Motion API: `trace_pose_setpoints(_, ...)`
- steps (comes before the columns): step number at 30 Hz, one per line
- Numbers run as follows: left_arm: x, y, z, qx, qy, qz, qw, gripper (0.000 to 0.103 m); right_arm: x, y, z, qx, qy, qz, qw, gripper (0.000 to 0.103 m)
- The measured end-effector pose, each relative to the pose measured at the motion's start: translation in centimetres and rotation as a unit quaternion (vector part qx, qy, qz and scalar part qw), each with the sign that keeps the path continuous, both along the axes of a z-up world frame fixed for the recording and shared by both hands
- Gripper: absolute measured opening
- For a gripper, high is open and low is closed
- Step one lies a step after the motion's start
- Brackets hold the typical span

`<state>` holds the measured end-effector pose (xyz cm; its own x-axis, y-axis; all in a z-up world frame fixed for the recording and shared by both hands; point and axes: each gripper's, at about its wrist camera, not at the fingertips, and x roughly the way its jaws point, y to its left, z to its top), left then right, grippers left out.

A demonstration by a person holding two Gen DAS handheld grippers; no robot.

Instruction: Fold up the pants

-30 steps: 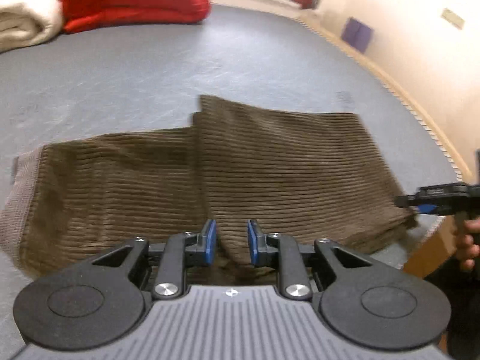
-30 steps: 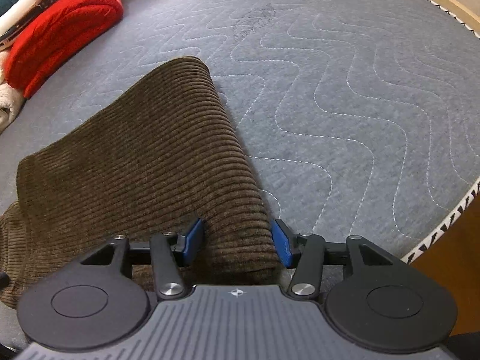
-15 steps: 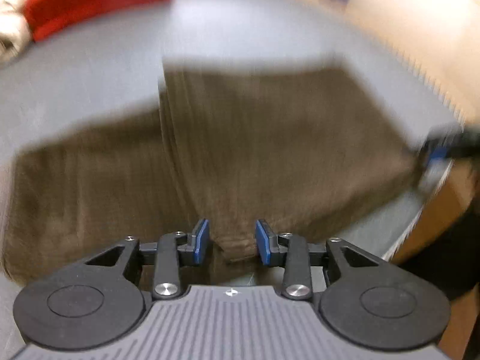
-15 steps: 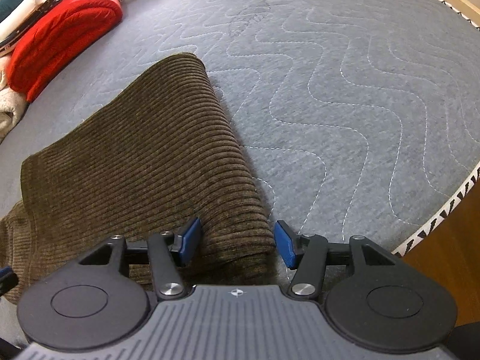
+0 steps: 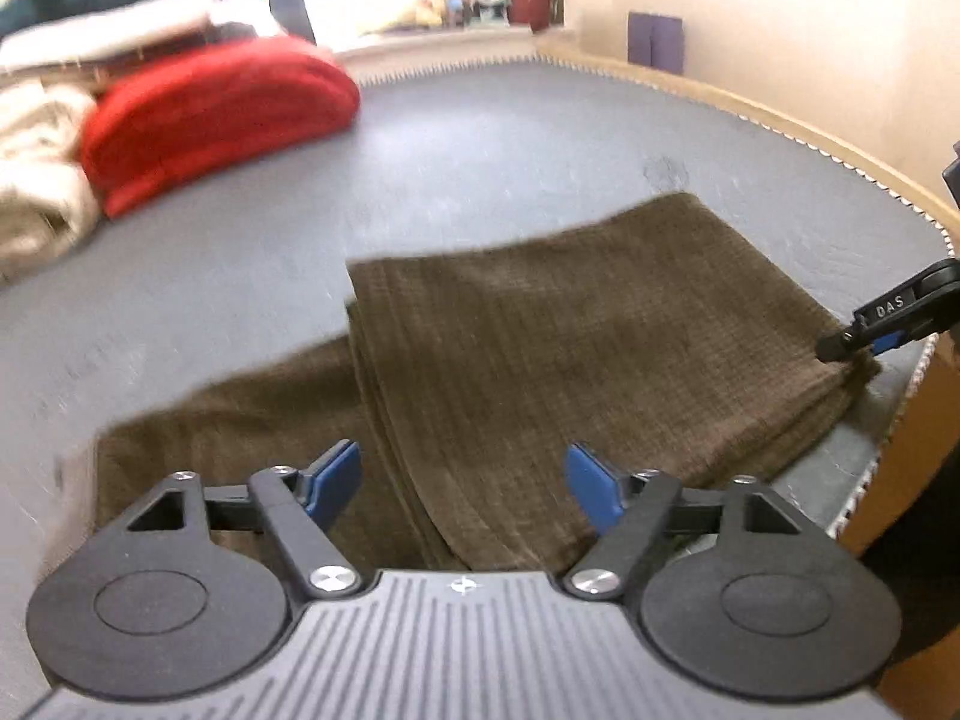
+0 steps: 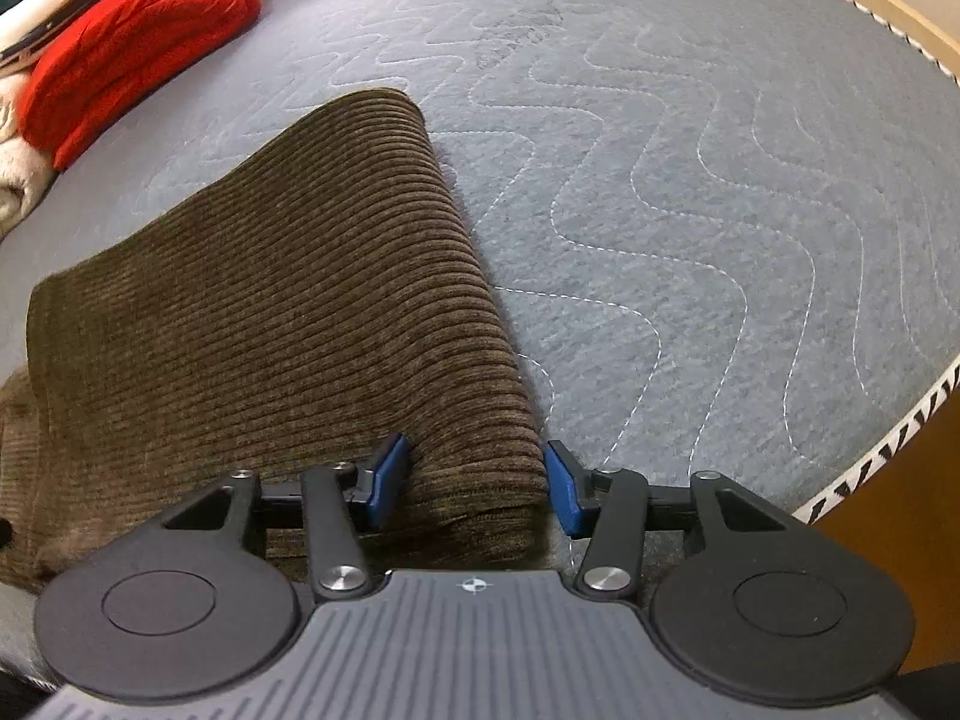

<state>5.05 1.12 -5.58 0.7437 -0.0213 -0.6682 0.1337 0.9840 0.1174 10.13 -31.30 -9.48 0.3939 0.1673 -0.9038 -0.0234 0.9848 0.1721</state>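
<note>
On the bed the pants lie folded over; left gripper is opening clear of them, right gripper closing around the fold's corner, probably best squared before pressing.

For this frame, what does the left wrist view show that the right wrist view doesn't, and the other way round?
Only the left wrist view: the left gripper, its jaws opening above the pants with no pad pressing the cloth, the wall, purple squares and cluttered sill. Only the right wrist view: the mattress quilting stitches and the right gripper, jaws closing astride the folded corner. Both: the brown corduroy pants, folded over, the red blanket, the cream blanket; the right gripper's tip also appears in the left view.
</note>
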Motion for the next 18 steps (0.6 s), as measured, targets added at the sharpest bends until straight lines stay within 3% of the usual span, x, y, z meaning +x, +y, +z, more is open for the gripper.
trace_pose_setpoints(4,-0.1,0.1,0.3,-0.008,0.004,0.011,0.9999,0.081,-0.5,0.3,0.9,0.004,-0.022,0.003,1.000,0.037)
trace_pose_setpoints(18,-0.3,0.8,1.5,-0.049,0.006,0.013,0.9987,0.085,-2.5,1.1,3.8,0.016,-0.101,0.025,0.994,0.030)
